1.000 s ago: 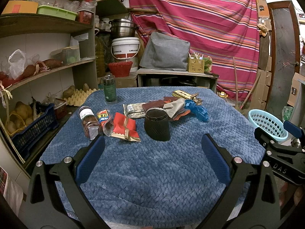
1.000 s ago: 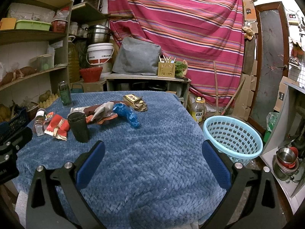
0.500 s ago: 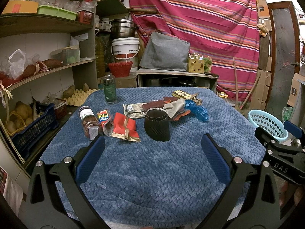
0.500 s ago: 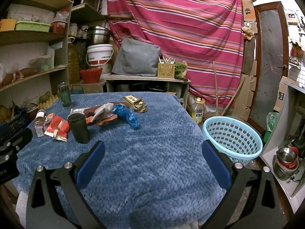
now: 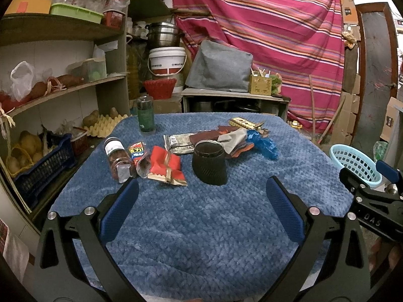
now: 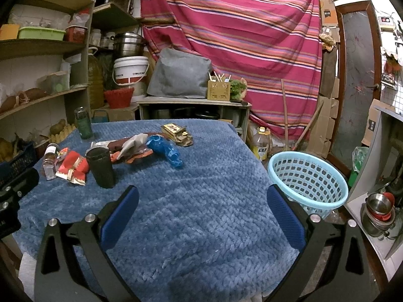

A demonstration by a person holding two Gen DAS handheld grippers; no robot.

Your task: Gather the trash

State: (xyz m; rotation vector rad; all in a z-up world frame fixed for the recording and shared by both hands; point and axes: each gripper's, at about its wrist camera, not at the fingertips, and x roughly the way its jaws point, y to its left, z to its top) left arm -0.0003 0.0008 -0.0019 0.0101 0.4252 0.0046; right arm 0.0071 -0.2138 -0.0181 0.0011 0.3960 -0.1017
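Trash sits clustered far-left on the counter (image 5: 201, 226): red wrapper (image 5: 165, 164), black cup (image 5: 209, 163), blue bag (image 6: 166, 151). Left gripper (image 5: 201, 201) and right gripper (image 6: 201, 202) hover short, jaws apart, empty. Basket (image 6: 308, 176) off right edge, probably the drop target.

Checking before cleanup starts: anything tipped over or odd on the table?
Yes. A small jar lies on its side at the table's left, beside a red wrapper. The black cup and green bottle stand upright. No spill shows.
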